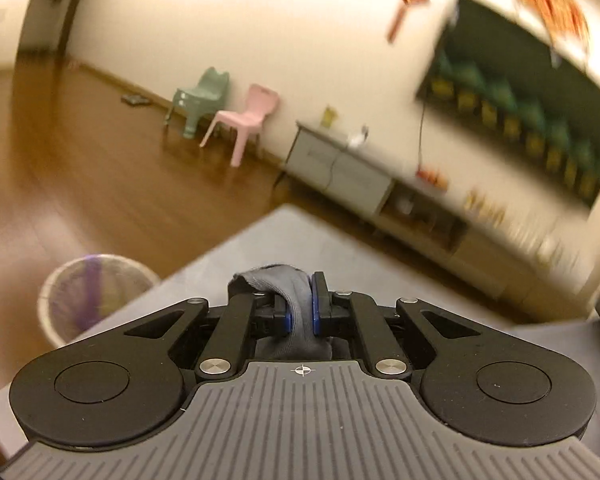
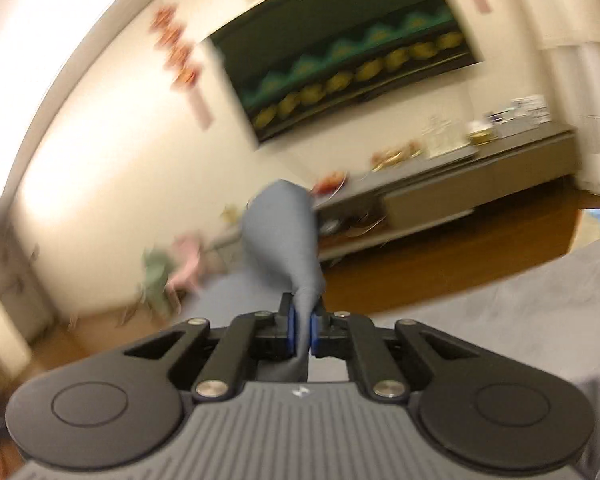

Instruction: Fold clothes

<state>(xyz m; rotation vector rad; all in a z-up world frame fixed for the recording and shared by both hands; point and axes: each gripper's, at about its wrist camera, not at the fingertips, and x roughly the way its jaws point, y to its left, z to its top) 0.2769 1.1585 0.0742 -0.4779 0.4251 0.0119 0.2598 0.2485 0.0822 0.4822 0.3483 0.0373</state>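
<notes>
Both ends of the grey garment [image 1: 290,300] are pinched right now. The left hand-held gripper [image 1: 300,312] is clamped on a bunched fold of it, just above the grey table [image 1: 284,236]. The right hand-held gripper [image 2: 301,330] has its blue pads squeezed on another stretch of the same cloth, which balloons up past the jaws. A mesh wastebasket [image 1: 88,292] sits on the floor beside the table's corner.
</notes>
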